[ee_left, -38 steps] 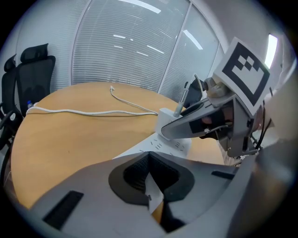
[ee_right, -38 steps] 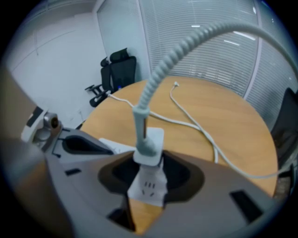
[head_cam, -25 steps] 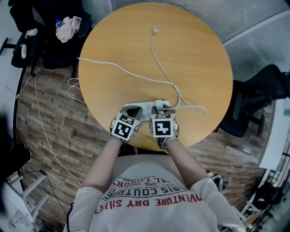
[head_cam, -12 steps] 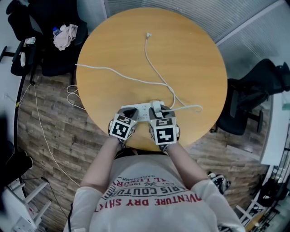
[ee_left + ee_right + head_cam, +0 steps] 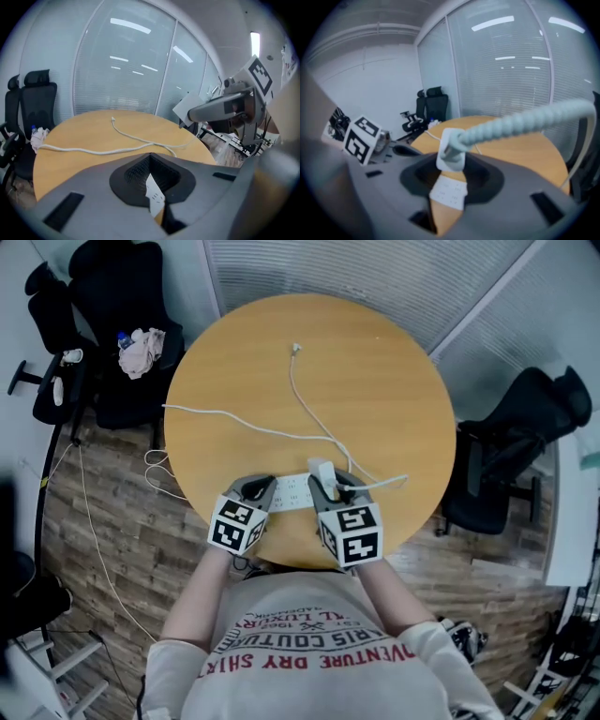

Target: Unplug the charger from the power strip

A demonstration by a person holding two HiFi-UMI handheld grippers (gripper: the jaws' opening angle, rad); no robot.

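A white power strip (image 5: 293, 491) sits near the front edge of the round wooden table (image 5: 375, 399). My left gripper (image 5: 255, 491) is shut on its left end, which shows as a white sliver (image 5: 153, 199) between the jaws. My right gripper (image 5: 330, 487) is shut on the white charger (image 5: 322, 471). In the right gripper view the charger (image 5: 451, 151) sits between the jaws, with bare wood showing between it and the strip (image 5: 449, 191) below. Its braided cable (image 5: 525, 121) runs up to the right.
The charger's cable crosses the table to a loose plug end (image 5: 296, 350). The strip's cord (image 5: 216, 415) trails off the left edge to the floor. Black office chairs stand at the left (image 5: 122, 296), one holding a cloth and a bottle, and at the right (image 5: 511, 442).
Both grippers have risen toward the camera, the right one more. The charger has come up with the right gripper, and the strip's left end stays in the left gripper.
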